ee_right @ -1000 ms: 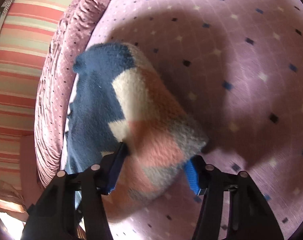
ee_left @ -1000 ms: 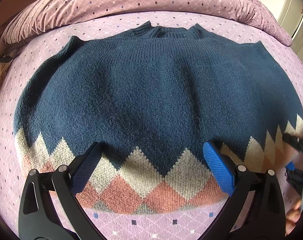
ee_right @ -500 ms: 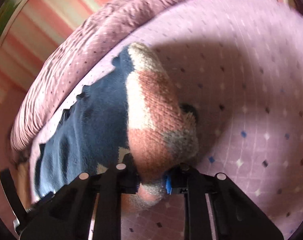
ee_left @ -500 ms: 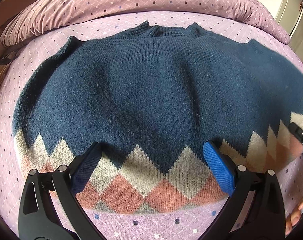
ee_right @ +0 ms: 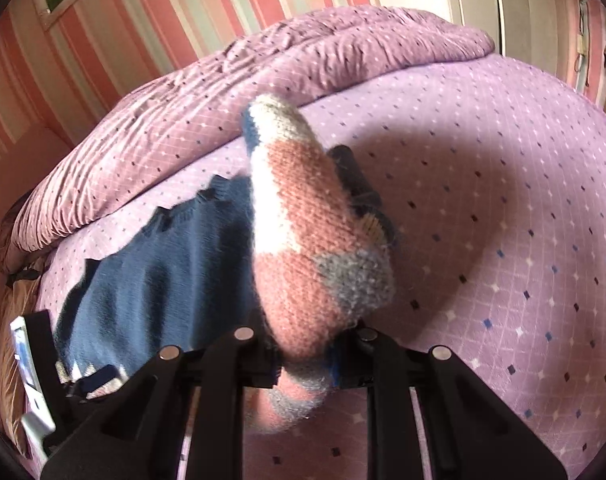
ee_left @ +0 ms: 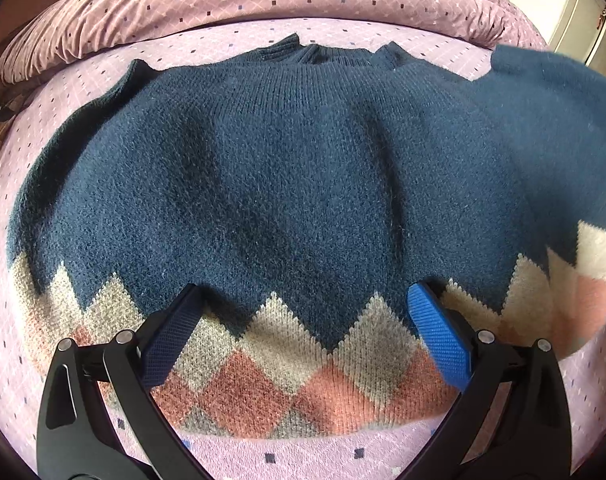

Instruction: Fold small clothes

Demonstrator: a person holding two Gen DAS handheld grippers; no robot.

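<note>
Holding my right gripper [ee_right: 305, 360] clamped on the sweater's [ee_left: 287, 184] patterned hem corner, raised off the purple bedspread [ee_right: 503, 200], I am hovering my left gripper [ee_left: 303, 340], fingers apart, over the flat hem.

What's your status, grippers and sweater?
Left gripper open over hem. Right gripper shut on sweater corner, lifted off bed. Nothing in the way.

Sweater [ee_left: 287, 184] right side blurred, cut by frame edge; right gripper [ee_right: 305, 354] pads hidden under hem.
</note>
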